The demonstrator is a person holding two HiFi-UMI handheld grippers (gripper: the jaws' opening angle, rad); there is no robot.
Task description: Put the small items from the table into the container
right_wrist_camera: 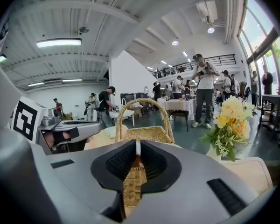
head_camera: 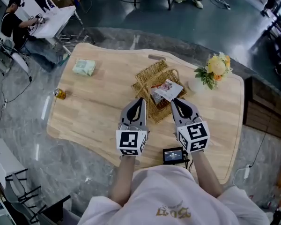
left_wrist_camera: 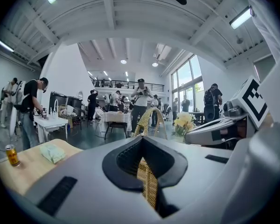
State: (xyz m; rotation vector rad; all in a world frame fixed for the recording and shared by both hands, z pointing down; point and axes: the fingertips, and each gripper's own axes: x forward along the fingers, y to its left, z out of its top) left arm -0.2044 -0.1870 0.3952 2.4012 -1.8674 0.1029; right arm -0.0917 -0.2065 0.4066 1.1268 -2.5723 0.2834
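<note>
A wicker basket (head_camera: 150, 76) with a hoop handle stands mid-table, a printed packet (head_camera: 167, 89) lying inside it. A pale green packet (head_camera: 84, 67) lies on the wooden table (head_camera: 98, 111) at the far left, and a small can (head_camera: 60, 93) stands by the left edge. My left gripper (head_camera: 139, 101) is at the basket's near left corner, jaws shut and empty. My right gripper (head_camera: 174, 102) is at the near right side beside the printed packet, also shut and empty. In the left gripper view the green packet (left_wrist_camera: 52, 152) and the can (left_wrist_camera: 10, 155) lie off to the left.
A white vase of yellow flowers (head_camera: 214, 69) stands right of the basket, close to the right gripper's side (right_wrist_camera: 229, 125). A small black device with a screen (head_camera: 173, 154) sits at the table's near edge. People and tables fill the hall beyond.
</note>
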